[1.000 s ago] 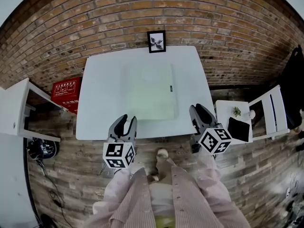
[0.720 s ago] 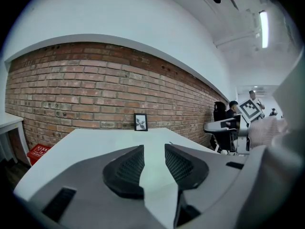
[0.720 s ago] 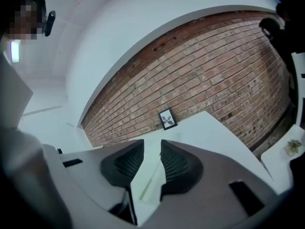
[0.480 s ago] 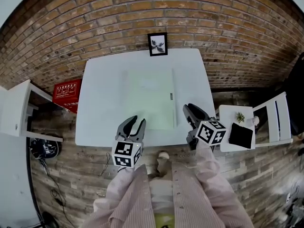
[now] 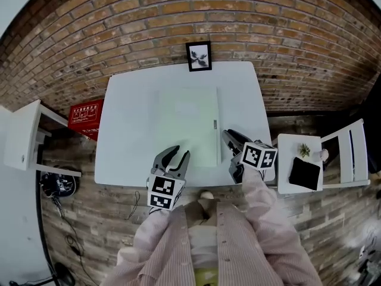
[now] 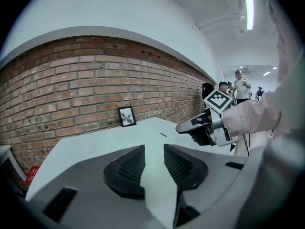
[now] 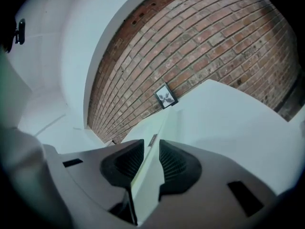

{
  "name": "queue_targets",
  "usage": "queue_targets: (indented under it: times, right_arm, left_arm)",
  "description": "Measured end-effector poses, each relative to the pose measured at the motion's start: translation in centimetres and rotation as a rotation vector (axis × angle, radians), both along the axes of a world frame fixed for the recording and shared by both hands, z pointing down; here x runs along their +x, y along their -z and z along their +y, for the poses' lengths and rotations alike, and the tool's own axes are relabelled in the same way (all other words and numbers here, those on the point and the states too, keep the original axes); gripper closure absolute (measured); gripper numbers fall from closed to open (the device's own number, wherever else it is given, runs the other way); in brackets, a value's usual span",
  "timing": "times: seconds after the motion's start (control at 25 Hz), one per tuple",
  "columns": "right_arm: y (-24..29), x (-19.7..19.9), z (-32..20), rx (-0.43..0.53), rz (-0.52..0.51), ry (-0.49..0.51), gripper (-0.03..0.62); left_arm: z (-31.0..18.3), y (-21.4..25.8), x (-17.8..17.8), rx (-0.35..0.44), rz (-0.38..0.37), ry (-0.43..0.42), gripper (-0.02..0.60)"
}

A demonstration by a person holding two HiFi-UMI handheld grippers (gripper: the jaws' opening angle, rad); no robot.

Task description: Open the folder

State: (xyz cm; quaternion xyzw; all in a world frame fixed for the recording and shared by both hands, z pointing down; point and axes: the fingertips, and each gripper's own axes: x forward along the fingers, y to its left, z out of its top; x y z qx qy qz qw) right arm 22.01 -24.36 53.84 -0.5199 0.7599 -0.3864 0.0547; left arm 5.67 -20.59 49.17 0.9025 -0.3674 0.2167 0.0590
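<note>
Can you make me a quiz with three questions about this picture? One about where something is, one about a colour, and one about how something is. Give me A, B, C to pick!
1. Where is the picture frame?
A. On the floor.
B. At the far edge of the table, against the brick wall.
C. Under the table.

2. What colour is the folder?
A. Red.
B. Black.
C. Pale green.

3. How is the folder?
A. Lying flat and closed.
B. Wide open.
C. Standing upright.

Answers:
1 B, the frame stands where the table meets the bricks.
2 C, its cover looks pale green on the white table.
3 A, it lies flat with its cover down.
</note>
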Motion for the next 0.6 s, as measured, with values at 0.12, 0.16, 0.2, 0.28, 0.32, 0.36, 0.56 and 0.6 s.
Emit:
queue_targets:
  times: [0.12, 0.16, 0.2, 0.28, 0.32, 0.36, 0.56, 0.6]
  right_arm:
    - [-0.7, -0.6, -0.6, -0.026, -0.034, 0.021, 0.493]
    - [-0.9, -0.7, -0.7, -0.035, -0.040, 0.025, 0.493]
    - [-1.1, -0.8, -0.8, -0.043, -0.046, 0.027, 0.493]
    - [-1.5, -0.9, -1.2, -0.057, -0.065, 0.031, 0.493]
    - [-1.7, -1.0, -1.3, -0.064, -0.075, 0.032, 0.493]
    - [-2.0, -1.0, -1.5, -0.072, -0.085, 0.030, 0.493]
    - [-2.9, -1.1, -1.5, -0.098, -0.163, 0.012, 0.493]
    - [-2.9, -1.0, -1.6, -0.098, -0.180, 0.009, 0.493]
  left_arm:
    - [0.3, -0.3, 0.6, 0.001, -0.046, -0.041, 0.468]
    - [0.4, -0.4, 0.8, 0.000, -0.059, -0.056, 0.468]
    - [0.6, -0.5, 1.0, -0.001, -0.070, -0.071, 0.468]
    - [0.7, -0.7, 1.5, -0.002, -0.088, -0.099, 0.468]
    - [0.7, -0.9, 1.7, -0.003, -0.094, -0.112, 0.468]
    - [0.7, -1.1, 2.0, -0.006, -0.101, -0.125, 0.468]
    - [1.4, -1.9, 3.0, -0.013, -0.143, -0.209, 0.454]
    - [1.5, -1.9, 3.1, -0.007, -0.160, -0.231, 0.451]
